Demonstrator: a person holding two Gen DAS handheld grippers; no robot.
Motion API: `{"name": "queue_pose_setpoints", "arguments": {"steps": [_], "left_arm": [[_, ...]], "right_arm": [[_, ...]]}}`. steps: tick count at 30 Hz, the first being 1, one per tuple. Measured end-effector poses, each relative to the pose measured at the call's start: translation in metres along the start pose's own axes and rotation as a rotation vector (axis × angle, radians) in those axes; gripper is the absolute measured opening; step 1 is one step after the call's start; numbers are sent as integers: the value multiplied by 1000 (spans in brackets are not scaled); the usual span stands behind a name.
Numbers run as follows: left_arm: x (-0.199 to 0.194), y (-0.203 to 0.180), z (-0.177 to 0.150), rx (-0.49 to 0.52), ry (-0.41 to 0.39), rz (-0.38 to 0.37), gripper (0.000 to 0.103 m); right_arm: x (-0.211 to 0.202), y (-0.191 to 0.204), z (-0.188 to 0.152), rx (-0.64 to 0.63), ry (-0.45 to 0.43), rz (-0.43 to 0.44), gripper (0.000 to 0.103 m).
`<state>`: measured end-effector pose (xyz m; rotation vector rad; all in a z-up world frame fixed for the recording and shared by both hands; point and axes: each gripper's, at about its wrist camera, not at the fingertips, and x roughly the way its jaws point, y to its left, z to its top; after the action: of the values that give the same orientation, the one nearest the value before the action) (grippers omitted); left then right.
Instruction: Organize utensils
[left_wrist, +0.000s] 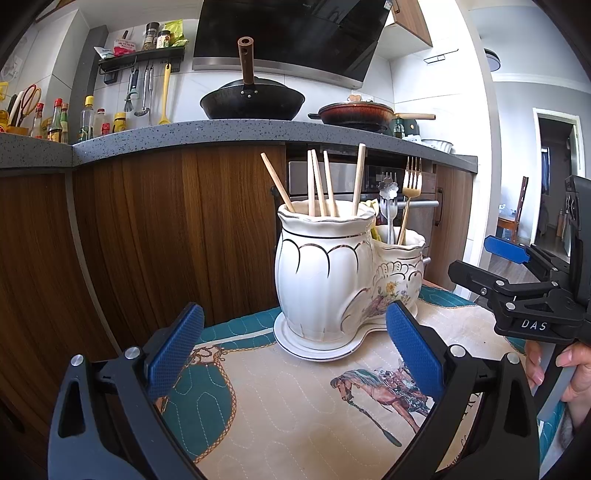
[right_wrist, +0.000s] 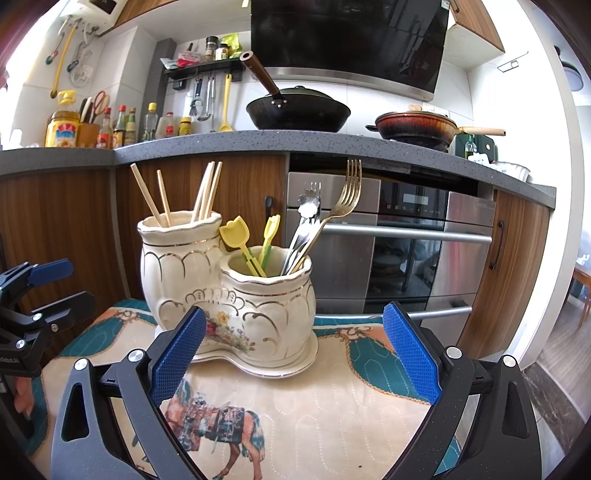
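A white ceramic double-pot utensil holder (left_wrist: 325, 273) (right_wrist: 229, 291) with gold trim stands on its saucer on a quilted cloth. The taller pot holds several wooden chopsticks (left_wrist: 319, 184) (right_wrist: 207, 190). The lower pot holds a gold fork (left_wrist: 410, 188) (right_wrist: 347, 192), a silver flower-ended utensil (left_wrist: 388, 195) (right_wrist: 308, 210) and yellow tulip picks (right_wrist: 240, 236). My left gripper (left_wrist: 295, 354) is open just in front of the holder, with nothing between its fingers. My right gripper (right_wrist: 295, 354) is open too, empty, facing the lower pot; it also shows at the left wrist view's right edge (left_wrist: 480, 266).
The quilted cloth (left_wrist: 295, 406) (right_wrist: 314, 406) with a horse print covers the small table. Behind stand wooden cabinets (left_wrist: 147, 229), a steel oven (right_wrist: 406, 240), and a grey counter (left_wrist: 221, 129) with a black wok (left_wrist: 253, 99), a brown pan (right_wrist: 413, 125) and bottles. A hand (left_wrist: 565, 373) holds the right gripper.
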<state>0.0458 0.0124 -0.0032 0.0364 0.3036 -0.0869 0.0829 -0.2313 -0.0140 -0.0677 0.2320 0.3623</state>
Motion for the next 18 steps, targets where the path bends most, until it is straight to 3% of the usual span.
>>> {"name": "queue_pose_setpoints", "arguments": {"steps": [18], "left_arm": [[1,-1,-1,7,5,-4,97]], "right_arm": [[0,0,0,-1,1,0,96]]}}
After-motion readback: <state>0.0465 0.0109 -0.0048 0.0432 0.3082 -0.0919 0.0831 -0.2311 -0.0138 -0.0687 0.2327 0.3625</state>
